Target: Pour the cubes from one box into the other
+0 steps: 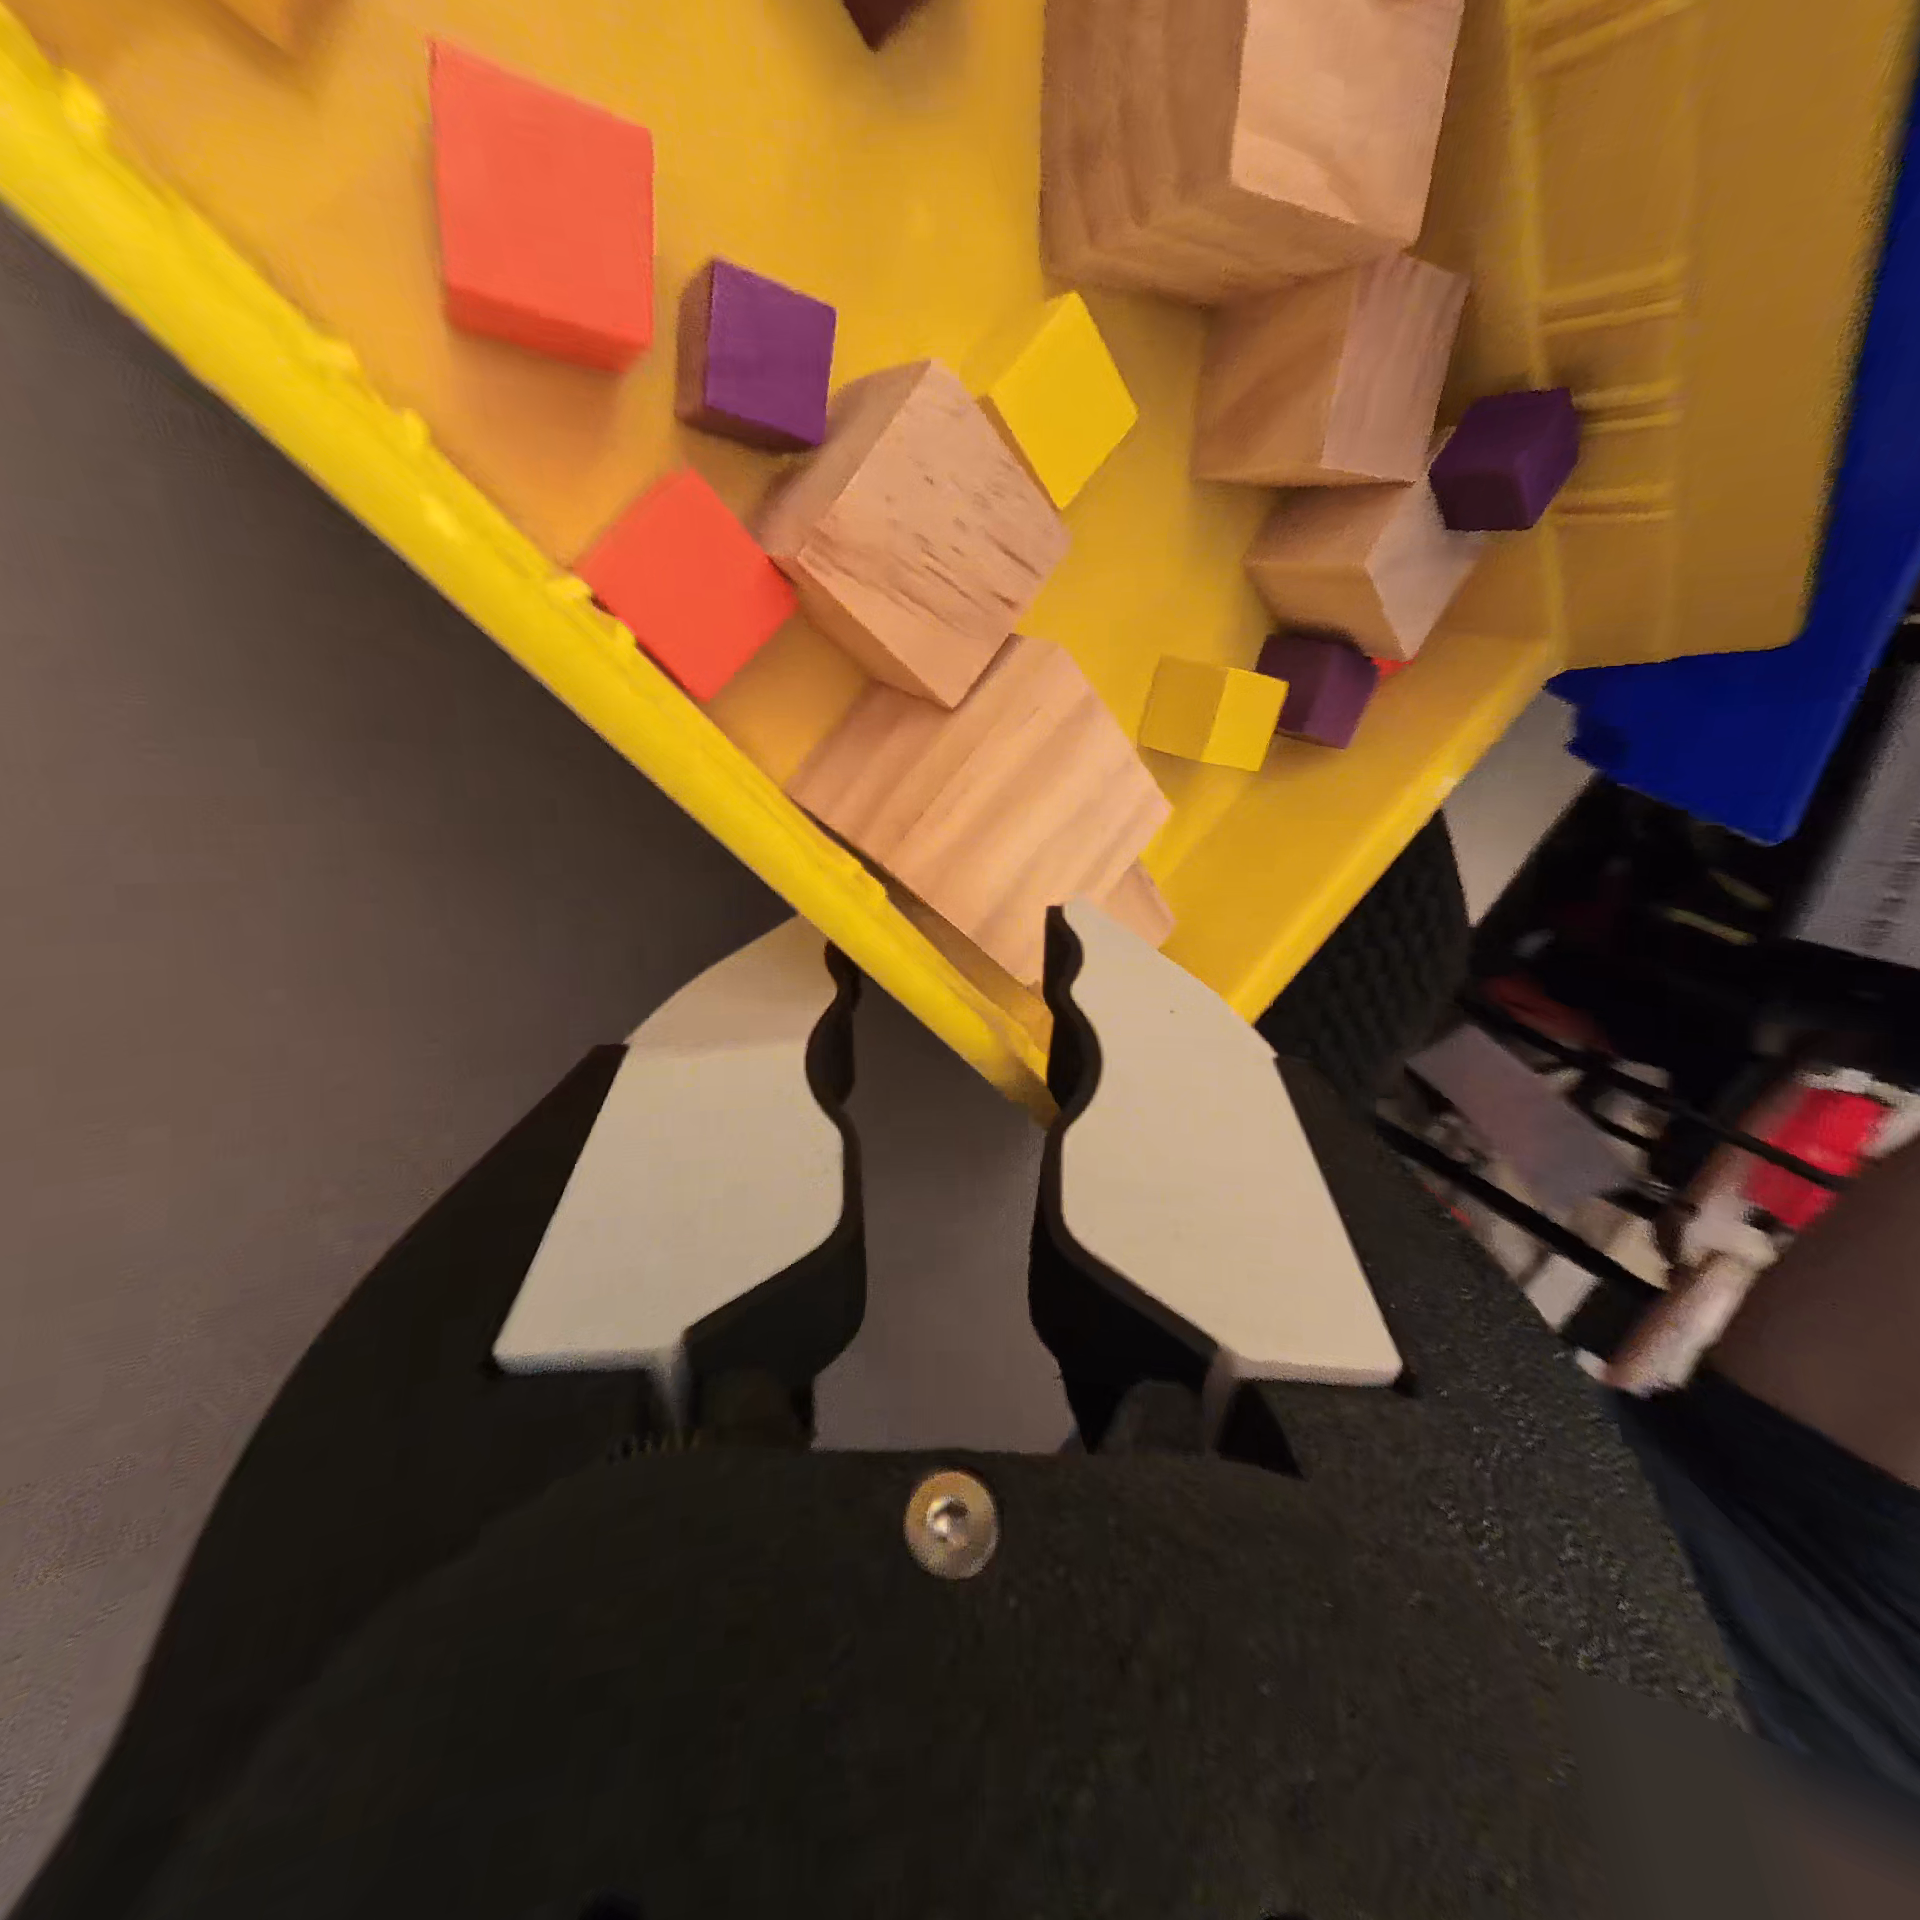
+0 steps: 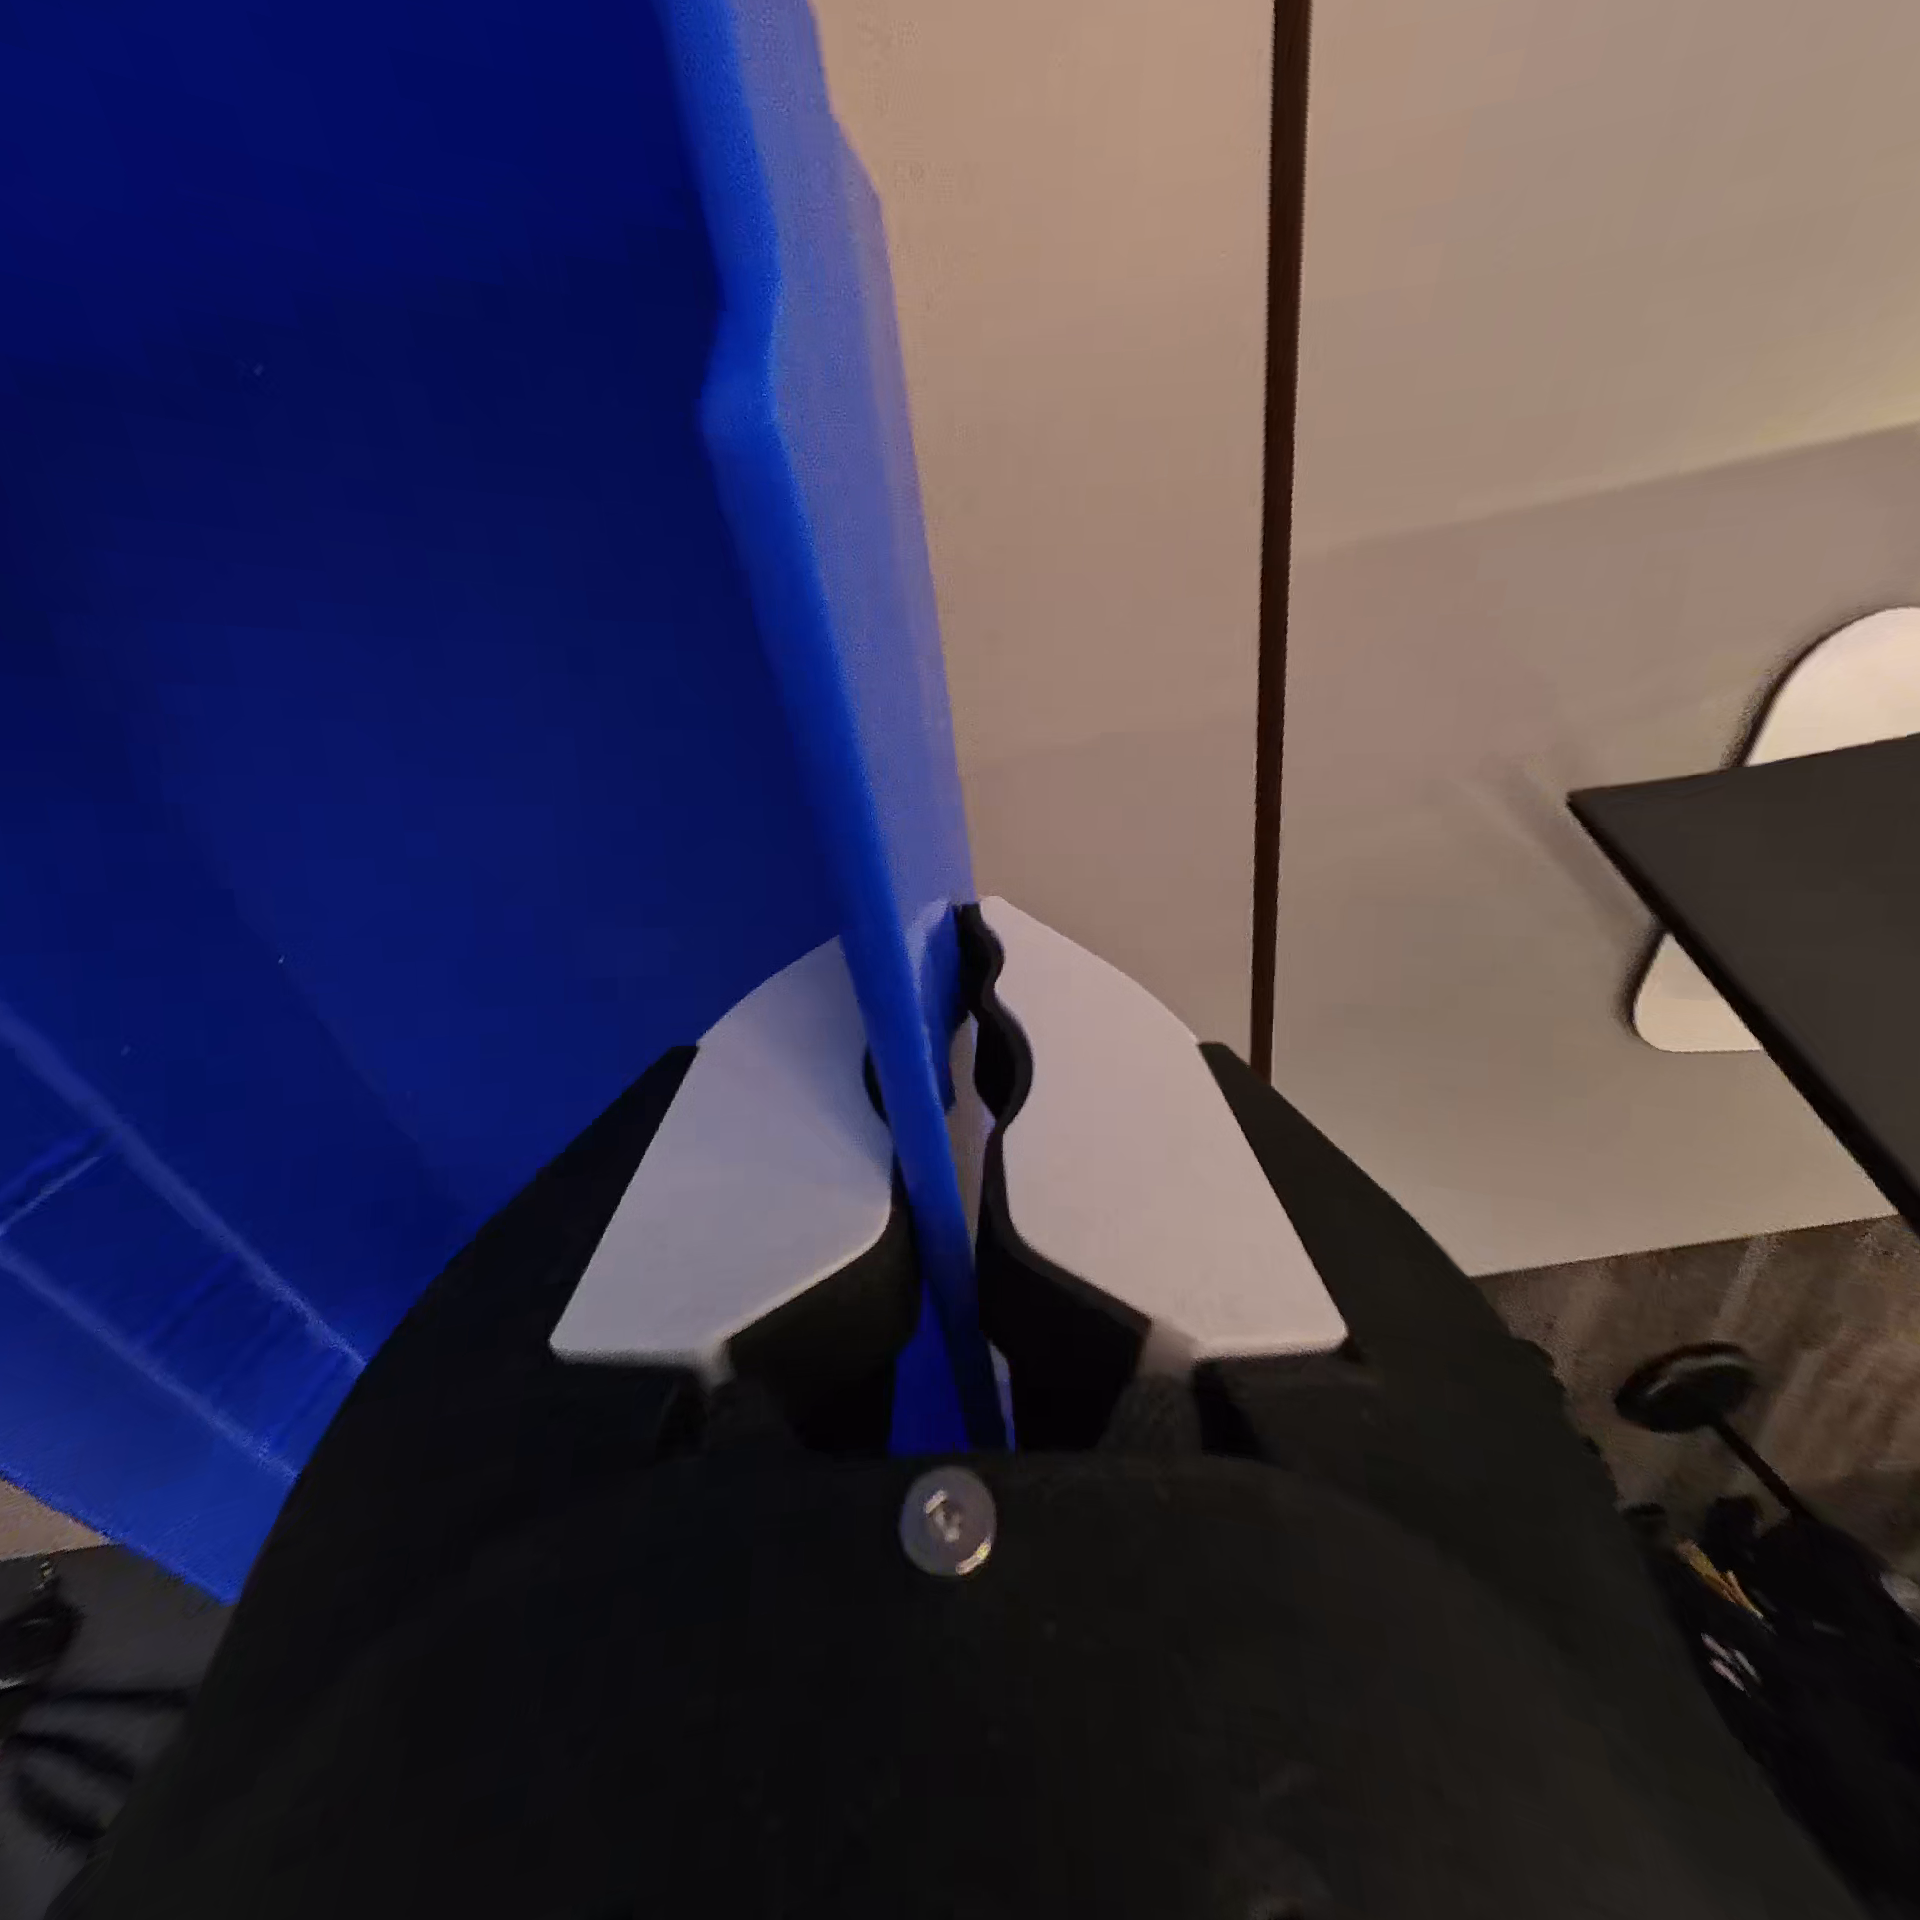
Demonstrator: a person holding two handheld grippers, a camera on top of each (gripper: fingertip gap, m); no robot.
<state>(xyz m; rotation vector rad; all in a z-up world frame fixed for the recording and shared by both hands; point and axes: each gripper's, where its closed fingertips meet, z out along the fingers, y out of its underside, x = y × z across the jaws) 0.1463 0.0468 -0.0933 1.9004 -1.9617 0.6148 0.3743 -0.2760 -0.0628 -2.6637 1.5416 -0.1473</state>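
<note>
Gripping thin rims: left gripper [image 1: 951, 997] is pinching the stiff yellow plastic box [image 1: 1340, 842], its loose wooden cubes [image 1: 925, 540] sliding; right gripper [image 2: 925, 1049] is clamping the rigid, seemingly light blue plastic box [image 2: 364, 623].

Beige wall [image 2: 1091, 520] ahead with thin dark vertical pole [image 2: 1276, 520]; black tabletop [image 2: 1787, 935] to the right, mottled grey floor [image 2: 1662, 1299] below

Right tongs [image 2: 940, 956] clamp blue box [image 2: 416, 623] wall, box tilted.

no readable text, labels, brands or numbers anywhere
</note>
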